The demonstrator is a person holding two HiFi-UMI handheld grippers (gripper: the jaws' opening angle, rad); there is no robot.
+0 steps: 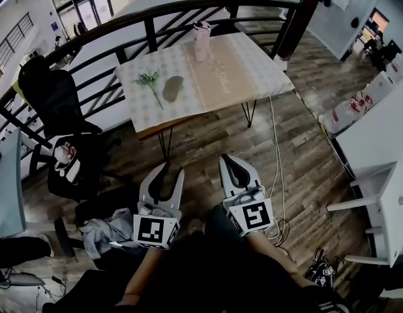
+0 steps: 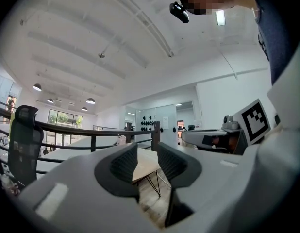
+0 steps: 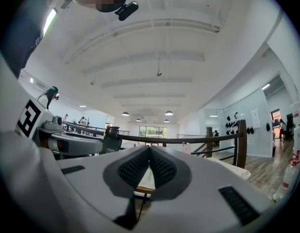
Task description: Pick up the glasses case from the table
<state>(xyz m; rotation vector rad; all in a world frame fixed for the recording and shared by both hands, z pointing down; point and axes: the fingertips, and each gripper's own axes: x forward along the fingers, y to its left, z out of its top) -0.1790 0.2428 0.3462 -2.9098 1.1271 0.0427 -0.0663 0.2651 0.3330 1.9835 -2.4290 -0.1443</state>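
The glasses case (image 1: 172,88), a dark grey-green oval, lies on the patterned tablecloth of the table (image 1: 253,67), left of its middle. Both grippers hang well short of the table, over the wooden floor, and point level toward it. My left gripper (image 1: 173,169) (image 2: 147,153) is open, with nothing in the gap between its ribbed pads. My right gripper (image 1: 229,160) (image 3: 150,148) has its pads meeting at the tips and holds nothing. The case is hidden in both gripper views; only a strip of the table edge (image 2: 142,163) shows between the left jaws.
A green sprig (image 1: 149,80) lies just left of the case and a pink bottle (image 1: 201,41) stands at the table's far edge. A black railing (image 1: 149,28) curves behind the table. A black office chair (image 1: 55,103) stands at left, white furniture (image 1: 377,194) at right, and cables (image 1: 276,168) lie on the floor.
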